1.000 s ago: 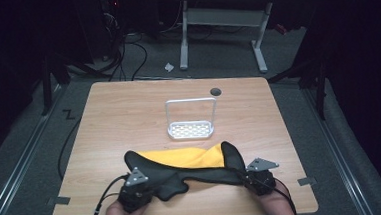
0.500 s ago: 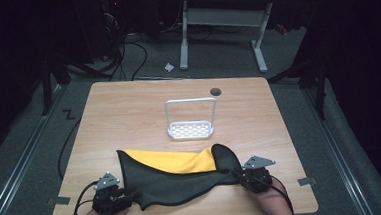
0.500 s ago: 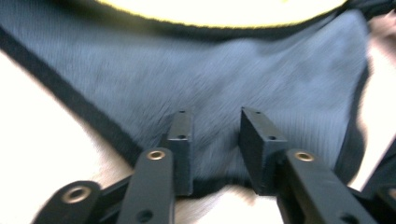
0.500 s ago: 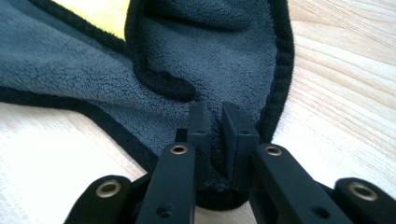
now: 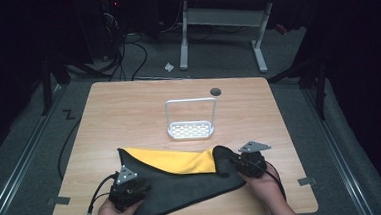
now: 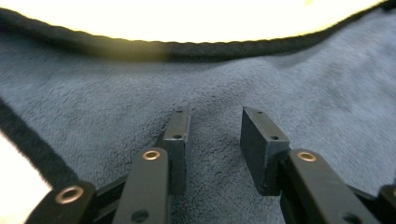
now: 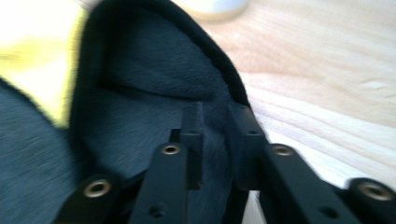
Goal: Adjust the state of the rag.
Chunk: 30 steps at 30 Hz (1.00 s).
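Note:
A cloth (image 5: pixel 183 185), dark grey on one side and yellow (image 5: pixel 177 161) on the other, lies folded near the table's front edge. My left gripper (image 5: pixel 128 184) rests on its left end. In the left gripper view the gripper (image 6: pixel 212 135) stands open over the grey pile (image 6: pixel 303 93), pressing nothing; its jaws have just been closing a little. My right gripper (image 5: pixel 247 161) sits at the cloth's curled right corner. In the right gripper view the gripper (image 7: pixel 217 126) shows a narrow gap above the dark fold (image 7: pixel 149 79); its jaws have just been opening, with no cloth pinched.
A white wire rack (image 5: pixel 191 130) stands upright behind the cloth at the middle of the wooden table (image 5: pixel 128 111). A round cable hole (image 5: pixel 215 92) sits near the far edge. Dark floor, cables and a desk frame lie beyond.
Both grippers have let go of the cloth. The bunched dark strip now lies spread flatter over the yellow side. The left gripper swung out left and came back; the right shifted slightly farther.

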Motion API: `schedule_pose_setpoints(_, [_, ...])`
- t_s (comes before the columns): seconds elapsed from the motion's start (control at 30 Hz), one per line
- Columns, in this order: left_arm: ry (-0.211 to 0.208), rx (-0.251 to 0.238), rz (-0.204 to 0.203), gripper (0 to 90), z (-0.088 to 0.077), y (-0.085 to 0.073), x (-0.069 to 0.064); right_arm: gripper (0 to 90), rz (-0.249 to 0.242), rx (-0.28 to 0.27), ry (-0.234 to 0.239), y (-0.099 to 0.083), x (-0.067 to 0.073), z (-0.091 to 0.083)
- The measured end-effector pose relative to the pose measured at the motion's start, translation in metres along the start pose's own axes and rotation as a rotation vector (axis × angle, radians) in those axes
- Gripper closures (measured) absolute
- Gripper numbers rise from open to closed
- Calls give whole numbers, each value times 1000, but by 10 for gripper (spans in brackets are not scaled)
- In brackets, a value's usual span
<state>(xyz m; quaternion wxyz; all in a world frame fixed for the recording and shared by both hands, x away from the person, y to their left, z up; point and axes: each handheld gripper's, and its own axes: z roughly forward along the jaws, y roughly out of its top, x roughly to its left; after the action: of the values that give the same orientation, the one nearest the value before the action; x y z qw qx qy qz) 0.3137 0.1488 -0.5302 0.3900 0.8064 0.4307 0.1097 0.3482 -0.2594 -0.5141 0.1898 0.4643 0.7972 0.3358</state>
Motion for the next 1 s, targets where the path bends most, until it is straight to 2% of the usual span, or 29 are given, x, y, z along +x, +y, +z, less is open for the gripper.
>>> schedule_pose_setpoints(0.07, [1,-4,-8,655,1,1,3,747,8,15,2,1,-2,6])
schedule_pose_setpoints(0.1, [4,-7,-17,656,2,3,6,779,-4,45,-28,0,-2,13])
schedule_pose_setpoints(0.17, [3,-16,-21,655,4,4,11,807,-14,42,-33,-2,-1,11])
schedule_pose_setpoints(0.23, [-4,-20,-19,654,3,3,12,812,-22,46,-29,-9,4,4])
schedule_pose_setpoints(0.3, [-16,-21,-20,641,2,1,13,812,-28,20,-19,-24,10,-7])
schedule_pose_setpoints(0.4, [-47,-29,-17,630,-2,-4,14,814,-1,13,24,-42,17,-25])
schedule_pose_setpoints(0.47, [-58,-30,-9,626,-5,-7,14,814,-24,12,24,-49,23,-31])
schedule_pose_setpoints(0.57, [-52,-44,1,603,-9,-13,10,795,-46,12,19,-50,26,-34])
schedule_pose_setpoints(0.6, [-50,-42,7,594,-9,-13,9,792,-35,2,19,-48,27,-36])
schedule_pose_setpoints(0.7, [-36,-44,25,586,-8,-13,7,763,-27,-91,40,-37,32,-47])
schedule_pose_setpoints(0.8, [-39,-43,13,586,-7,-12,7,705,-44,-181,79,-25,45,-58])
schedule_pose_setpoints(0.87, [-45,-45,10,586,-7,-12,8,668,-63,-226,126,-19,57,-61])
schedule_pose_setpoints(0.93, [-49,-46,8,586,-7,-12,9,633,-87,-240,168,-15,68,-58])
schedule_pose_setpoints(1.0, [-53,-44,9,586,-7,-12,10,606,-113,-212,191,-14,76,-48])
